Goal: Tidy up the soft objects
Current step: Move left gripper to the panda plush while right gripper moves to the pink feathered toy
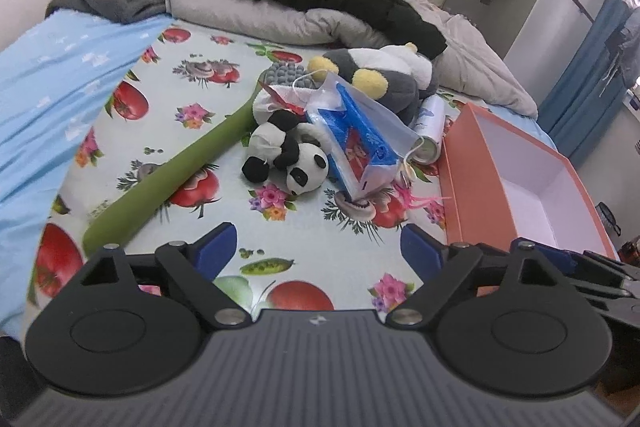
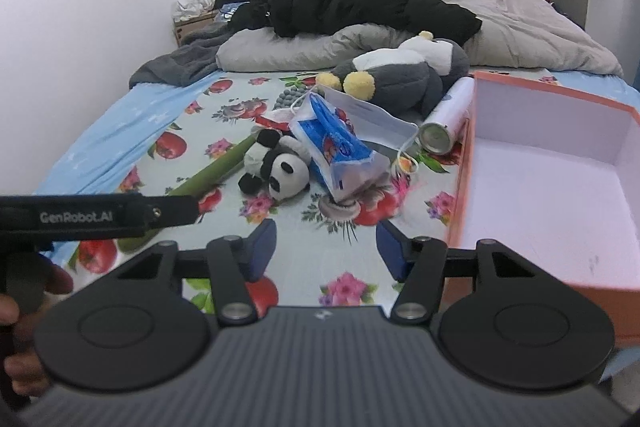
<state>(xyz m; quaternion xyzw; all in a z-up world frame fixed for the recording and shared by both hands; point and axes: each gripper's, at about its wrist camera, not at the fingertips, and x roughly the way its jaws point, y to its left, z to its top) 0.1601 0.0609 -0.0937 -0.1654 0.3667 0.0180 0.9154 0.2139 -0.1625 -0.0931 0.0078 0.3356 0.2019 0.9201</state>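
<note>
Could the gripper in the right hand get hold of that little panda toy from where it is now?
Probably yes. The right gripper stands open and empty, with only bare printed bedsheet between it and the panda plush. The blue tissue pack leans against the panda's far side, not the near one.

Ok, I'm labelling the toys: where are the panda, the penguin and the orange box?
panda (image 1: 298, 163): left wrist view, on its white face.
penguin (image 2: 400, 75): right wrist view, on its grey body.
orange box (image 2: 464, 187): right wrist view, on its near orange wall.
</note>
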